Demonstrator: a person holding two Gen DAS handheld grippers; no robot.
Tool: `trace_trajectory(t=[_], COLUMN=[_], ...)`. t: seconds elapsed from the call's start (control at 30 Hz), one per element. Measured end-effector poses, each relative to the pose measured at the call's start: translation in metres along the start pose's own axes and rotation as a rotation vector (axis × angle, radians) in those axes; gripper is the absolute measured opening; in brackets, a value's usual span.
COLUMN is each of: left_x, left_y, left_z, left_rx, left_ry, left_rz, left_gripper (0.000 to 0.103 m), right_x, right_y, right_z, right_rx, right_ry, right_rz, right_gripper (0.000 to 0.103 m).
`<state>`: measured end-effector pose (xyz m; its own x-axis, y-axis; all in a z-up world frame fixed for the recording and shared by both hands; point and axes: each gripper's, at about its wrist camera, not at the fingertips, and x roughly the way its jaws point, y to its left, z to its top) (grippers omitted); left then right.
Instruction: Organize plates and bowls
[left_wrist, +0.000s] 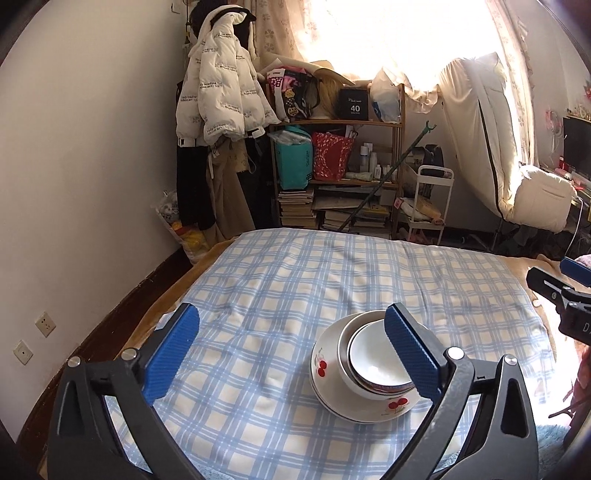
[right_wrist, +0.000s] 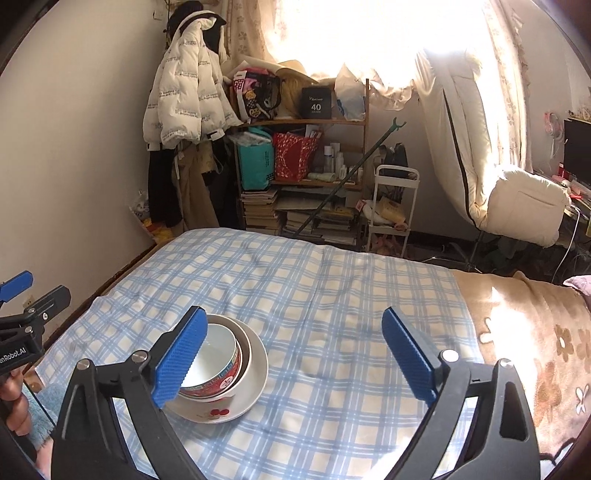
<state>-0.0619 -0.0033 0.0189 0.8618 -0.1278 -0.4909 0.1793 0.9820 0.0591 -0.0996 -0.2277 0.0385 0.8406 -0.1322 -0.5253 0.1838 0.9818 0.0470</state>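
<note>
The plate (left_wrist: 334, 397) and the nested bowls (left_wrist: 373, 360) appear as glossy, smooth glazed ceramic; the checked cloth (left_wrist: 295, 280) beneath is seen as soft, matt woven fabric, lightly creased; the finger pads (left_wrist: 173, 354) of the left gripper (left_wrist: 291, 352) are noted as blue, finely ribbed, rubber-like; its arms are observed as matt black plastic with bright metal pins; the shelf (left_wrist: 334, 123) appears to be wooden.

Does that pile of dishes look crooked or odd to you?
Slightly. The inner bowl sits tilted and off-centre in the white bowl, and the stack rests on a soft checked blanket. Nothing is spilled or visibly broken.
</note>
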Motion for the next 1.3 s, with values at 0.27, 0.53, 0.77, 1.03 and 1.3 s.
trace_trajectory(t=[0.27, 0.53, 0.77, 1.03, 1.3], left_x=[-0.009, -0.01, -0.012, -0.012, -0.008], left_y=[0.001, 0.001, 0.001, 0.004, 0.001], left_z=[0.0, -0.002, -0.003, -0.005, -0.005], left_rx=[-0.002, 0.001, 0.008, 0.015, 0.032], left_ry=[-0.048, -0.068, -0.07, -0.063, -0.053], left_rz=[0.018, 0.043, 0.051, 0.065, 0.07], left_gripper=[0.101, 0.101, 0.101, 0.101, 0.101], right_x=[-0.01, -0.006, -0.005, -0.004, -0.004], right_y=[-0.019, -0.026, -0.026, -0.023, -0.022], right_z=[-0.002, -0.003, -0.003, -0.003, -0.003], right_rx=[0.078, 0.108, 0.1, 0.094, 0.094], right_ry=[-0.063, -0.057, -0.052, -0.051, -0.051], right_rz=[-0.009, -0.003, -0.015, -0.021, -0.021], right_gripper=[0.103, 0.103, 0.103, 0.103, 0.103])
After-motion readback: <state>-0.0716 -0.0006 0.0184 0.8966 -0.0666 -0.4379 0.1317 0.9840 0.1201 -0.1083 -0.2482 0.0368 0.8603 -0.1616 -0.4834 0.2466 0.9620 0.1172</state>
